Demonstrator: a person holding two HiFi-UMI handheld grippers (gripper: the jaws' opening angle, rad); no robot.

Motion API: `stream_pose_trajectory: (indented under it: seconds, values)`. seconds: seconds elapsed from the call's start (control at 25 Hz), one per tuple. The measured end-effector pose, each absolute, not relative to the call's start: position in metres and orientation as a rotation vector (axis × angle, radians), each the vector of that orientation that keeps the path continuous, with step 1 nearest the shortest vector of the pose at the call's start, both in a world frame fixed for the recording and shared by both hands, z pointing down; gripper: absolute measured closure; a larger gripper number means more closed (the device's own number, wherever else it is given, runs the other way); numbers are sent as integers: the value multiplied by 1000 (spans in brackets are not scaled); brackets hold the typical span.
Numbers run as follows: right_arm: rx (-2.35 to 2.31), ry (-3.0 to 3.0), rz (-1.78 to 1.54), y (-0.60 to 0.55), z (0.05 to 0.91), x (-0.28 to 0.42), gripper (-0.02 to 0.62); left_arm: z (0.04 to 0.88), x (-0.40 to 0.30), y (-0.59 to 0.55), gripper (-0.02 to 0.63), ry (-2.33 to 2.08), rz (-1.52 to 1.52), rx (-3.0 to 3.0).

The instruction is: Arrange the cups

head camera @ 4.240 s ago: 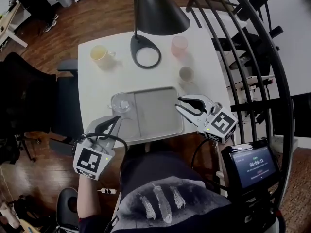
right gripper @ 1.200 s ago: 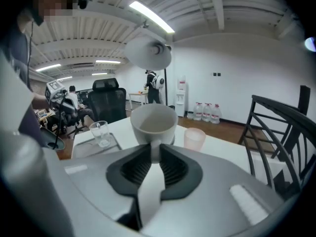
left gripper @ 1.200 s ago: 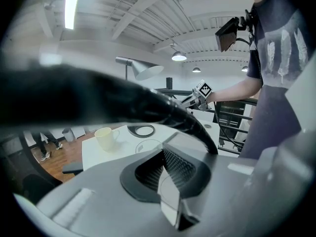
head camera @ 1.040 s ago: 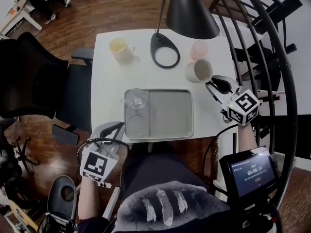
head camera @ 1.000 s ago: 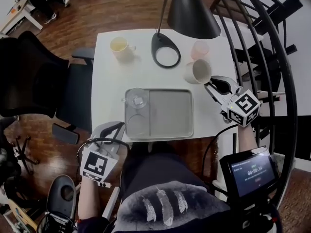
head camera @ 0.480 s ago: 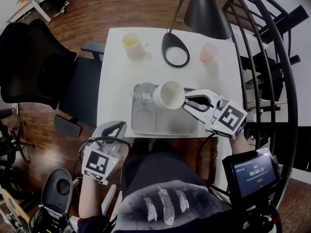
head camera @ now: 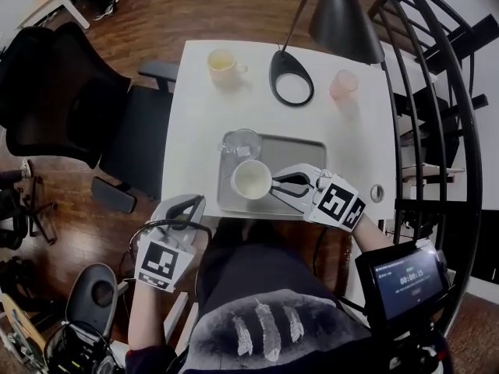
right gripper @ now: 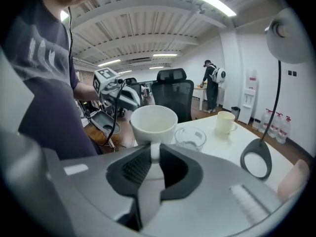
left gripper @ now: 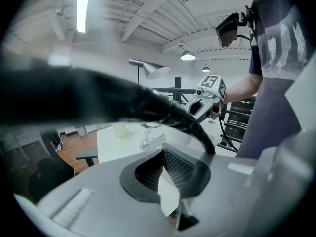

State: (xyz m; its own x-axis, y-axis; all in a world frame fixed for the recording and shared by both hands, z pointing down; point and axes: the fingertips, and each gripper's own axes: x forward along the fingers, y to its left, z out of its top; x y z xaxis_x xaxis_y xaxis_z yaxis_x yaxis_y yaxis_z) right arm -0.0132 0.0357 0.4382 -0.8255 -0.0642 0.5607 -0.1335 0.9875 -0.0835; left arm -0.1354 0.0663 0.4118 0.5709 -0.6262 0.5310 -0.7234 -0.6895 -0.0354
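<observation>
My right gripper (head camera: pixel 277 185) is shut on the handle of a white cup (head camera: pixel 251 180), which it holds over the near-left part of the grey tray (head camera: pixel 300 153). In the right gripper view the cup (right gripper: pixel 153 124) stands upright, its handle pinched between the pads of this gripper (right gripper: pixel 154 154). A clear glass cup (head camera: pixel 240 142) sits at the tray's far-left corner, just beyond the white cup. A yellow mug (head camera: pixel 222 61) and a pink cup (head camera: pixel 343 84) stand at the table's far side. My left gripper (head camera: pixel 187 206) is shut and empty at the table's near-left edge; its jaws (left gripper: pixel 165 162) are pressed together.
A black lamp base (head camera: pixel 291 88) stands between the yellow mug and the pink cup, with its shade (head camera: pixel 339 28) overhead. A black office chair (head camera: pixel 70 92) is left of the table and a curved black railing (head camera: pixel 460 131) right of it. A black cable (left gripper: pixel 148 105) crosses the left gripper view.
The right gripper carried the white cup from the table's right side, near the pink cup, leftward and nearer, over the tray's near-left part. The left gripper stayed by the near edge.
</observation>
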Motion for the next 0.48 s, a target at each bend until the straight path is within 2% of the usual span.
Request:
stream_pose_trajectory:
  seconds: [0.48]
  values:
    - [114,-2459,92,36,493,-33,546,423,-146,60,591,-1096,807,2601]
